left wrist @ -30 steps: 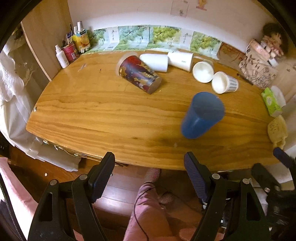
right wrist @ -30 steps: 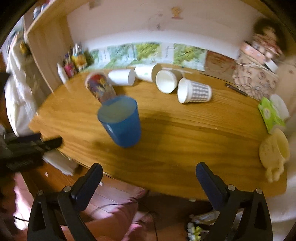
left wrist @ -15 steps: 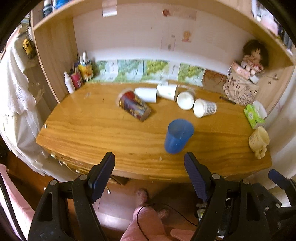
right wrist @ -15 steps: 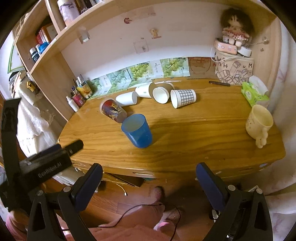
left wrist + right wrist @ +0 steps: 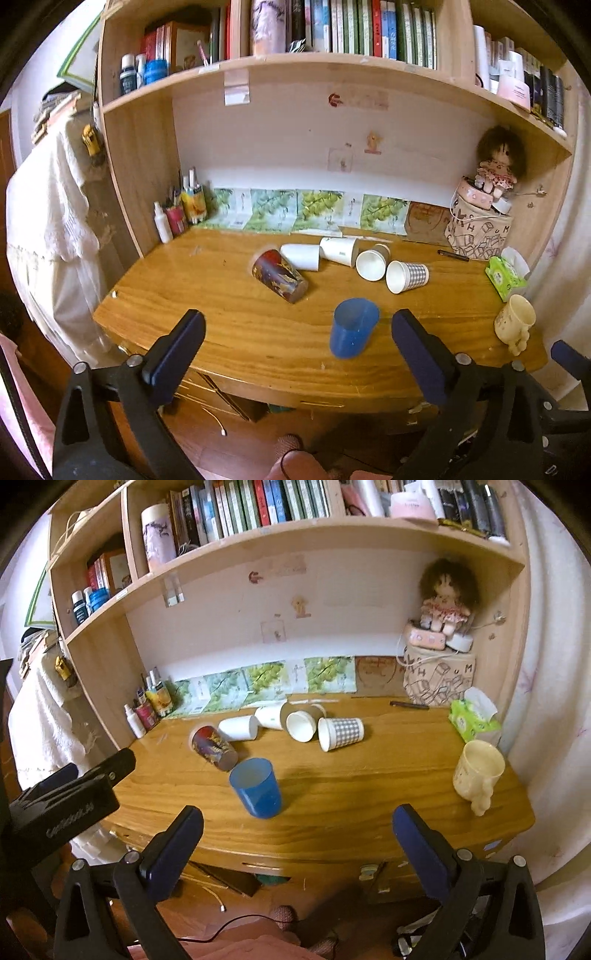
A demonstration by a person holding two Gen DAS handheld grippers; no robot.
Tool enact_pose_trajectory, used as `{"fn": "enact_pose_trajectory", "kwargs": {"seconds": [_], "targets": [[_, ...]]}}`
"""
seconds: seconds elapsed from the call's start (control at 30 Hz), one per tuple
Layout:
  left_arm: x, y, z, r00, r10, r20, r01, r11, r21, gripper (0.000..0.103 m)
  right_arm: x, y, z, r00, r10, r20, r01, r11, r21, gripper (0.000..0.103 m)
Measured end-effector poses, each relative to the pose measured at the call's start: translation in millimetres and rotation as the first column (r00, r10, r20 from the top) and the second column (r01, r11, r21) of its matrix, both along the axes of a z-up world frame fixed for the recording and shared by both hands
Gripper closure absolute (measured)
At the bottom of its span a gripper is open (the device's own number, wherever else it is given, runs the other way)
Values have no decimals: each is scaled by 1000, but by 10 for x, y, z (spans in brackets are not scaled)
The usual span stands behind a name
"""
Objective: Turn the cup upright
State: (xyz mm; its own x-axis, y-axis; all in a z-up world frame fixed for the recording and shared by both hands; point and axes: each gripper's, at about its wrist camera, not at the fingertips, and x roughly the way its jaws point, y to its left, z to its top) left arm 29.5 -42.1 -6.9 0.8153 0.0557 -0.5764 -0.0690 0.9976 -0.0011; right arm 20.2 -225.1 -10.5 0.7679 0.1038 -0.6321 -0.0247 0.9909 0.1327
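Observation:
A blue plastic cup (image 5: 353,327) stands upright near the desk's front edge; it also shows in the right wrist view (image 5: 257,787). Behind it several cups lie on their sides: a dark red patterned cup (image 5: 279,276), two white cups (image 5: 301,256), a brown-sleeved cup (image 5: 372,261) and a checked paper cup (image 5: 406,276). My left gripper (image 5: 297,354) is open and empty, held back off the desk's front edge. My right gripper (image 5: 297,838) is open and empty, also back from the desk. The left gripper shows at the left of the right wrist view (image 5: 62,808).
A cream mug (image 5: 478,771) stands upright at the desk's right front. A green tissue pack (image 5: 474,718), a printed box with a doll (image 5: 439,672) and bottles (image 5: 147,709) line the back. Bookshelves hang above. The wooden desk (image 5: 369,801) has drawers below.
Both grippers have pulled back and up from the desk, so the view widened to take in the shelves. The blue cup stays upright where it stood.

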Motion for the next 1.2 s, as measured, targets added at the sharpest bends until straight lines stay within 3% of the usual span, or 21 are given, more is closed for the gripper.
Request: {"fn": "enact_pose_trajectory", "kwargs": {"seconds": [0.37,1.2], "targets": [[-151,-87,125,992,21,122,-28,998,56,1,-27,-4,6,1000,-2,27,3,1000,-14,0],[-94,-176,123,993,-3,122,-4,998,60,1,62,25,-46,1000,23,9,-23,1000,-13,0]]}}
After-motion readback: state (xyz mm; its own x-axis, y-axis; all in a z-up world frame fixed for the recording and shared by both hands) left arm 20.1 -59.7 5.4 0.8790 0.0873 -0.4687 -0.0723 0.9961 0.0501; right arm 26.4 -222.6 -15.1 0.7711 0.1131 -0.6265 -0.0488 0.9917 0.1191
